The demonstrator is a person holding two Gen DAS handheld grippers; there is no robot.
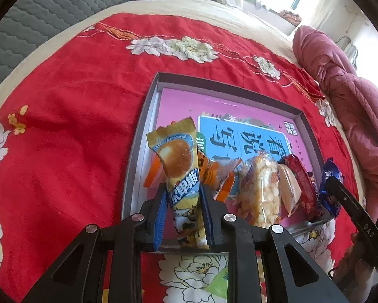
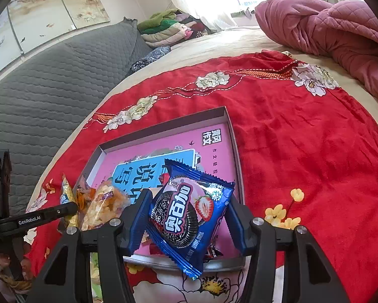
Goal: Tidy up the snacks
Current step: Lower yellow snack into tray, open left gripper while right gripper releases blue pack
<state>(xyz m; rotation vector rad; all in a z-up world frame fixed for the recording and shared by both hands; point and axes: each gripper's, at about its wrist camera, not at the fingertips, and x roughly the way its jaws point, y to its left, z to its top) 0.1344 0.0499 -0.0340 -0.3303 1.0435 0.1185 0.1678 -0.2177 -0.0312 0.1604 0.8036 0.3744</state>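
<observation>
Bedspread (image 1: 62, 126): red with white flowers, spread over the bed; it carries the tray.
Tray (image 1: 138, 151): shallow grey box lid with a pink and blue printed sheet on its floor.
Left gripper (image 1: 184, 202): pads pressed together on the yellow snack packet (image 1: 179, 166), gripping its lower half over the tray's near left corner.
Yellow snack packet axis: long axis runs from the near tray rim toward the far wall, the serrated top end pointing away and raised.
Snacks in tray: an orange packet (image 1: 214, 174), then a clear bag of puffed rice cake (image 1: 259, 192), then a red packet (image 1: 302, 184), lying along the near edge.
Right gripper (image 2: 186, 217): clamped on the blue strawberry sandwich-cookie packet (image 2: 189, 214), partly spread, above the tray's near right part.
Cookie packet axis: tilted, one corner pointing down over the near tray rim.
</observation>
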